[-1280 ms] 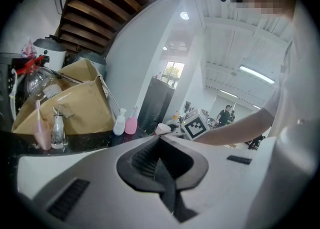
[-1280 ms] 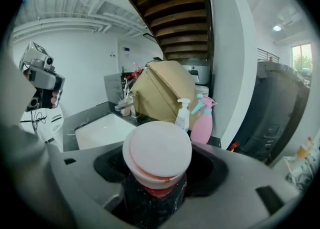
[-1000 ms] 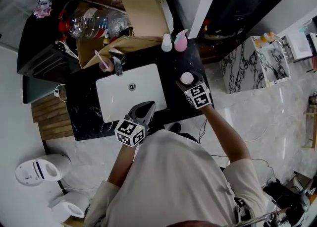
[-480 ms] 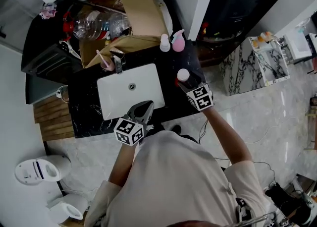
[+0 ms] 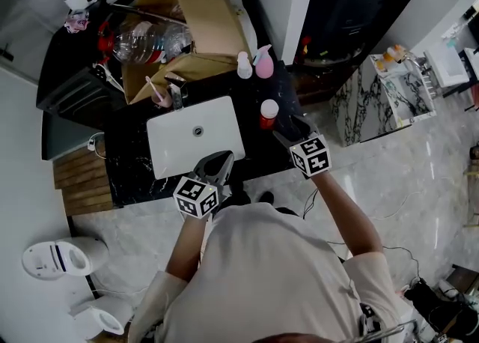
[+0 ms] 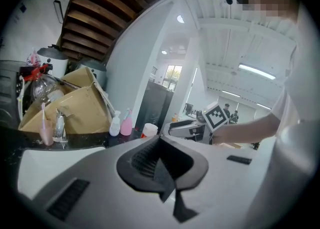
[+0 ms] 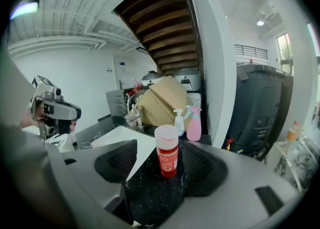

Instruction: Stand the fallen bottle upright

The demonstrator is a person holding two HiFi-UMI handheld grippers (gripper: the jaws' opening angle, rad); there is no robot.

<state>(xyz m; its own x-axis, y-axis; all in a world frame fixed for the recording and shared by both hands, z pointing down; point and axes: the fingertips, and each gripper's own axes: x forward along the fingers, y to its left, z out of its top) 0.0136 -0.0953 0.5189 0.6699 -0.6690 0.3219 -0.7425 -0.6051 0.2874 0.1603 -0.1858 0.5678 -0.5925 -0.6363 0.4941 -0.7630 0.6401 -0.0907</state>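
Observation:
A small red bottle (image 5: 267, 114) with a white cap stands upright on the black marble counter (image 5: 258, 150), just right of the sink. My right gripper (image 5: 284, 133) is a little behind it on my side. In the right gripper view the bottle (image 7: 167, 151) stands between the widely parted jaws of the right gripper (image 7: 165, 168), which is open and does not touch it. My left gripper (image 5: 217, 165) hovers shut over the sink's front edge, with nothing in it. In the left gripper view its jaws are pressed together and the bottle (image 6: 148, 130) shows far off.
A white sink (image 5: 161, 156) with a faucet (image 5: 177, 96) fills the counter's middle. Behind it is a cardboard box (image 5: 206, 16) with a big clear plastic bottle (image 5: 146, 34). A white spray bottle (image 5: 244, 66) and a pink one (image 5: 263, 62) stand at the back.
The bottle was close against the right gripper a second ago; it now stands free and upright, and the right gripper has drawn back from it. The left gripper has hardly moved.

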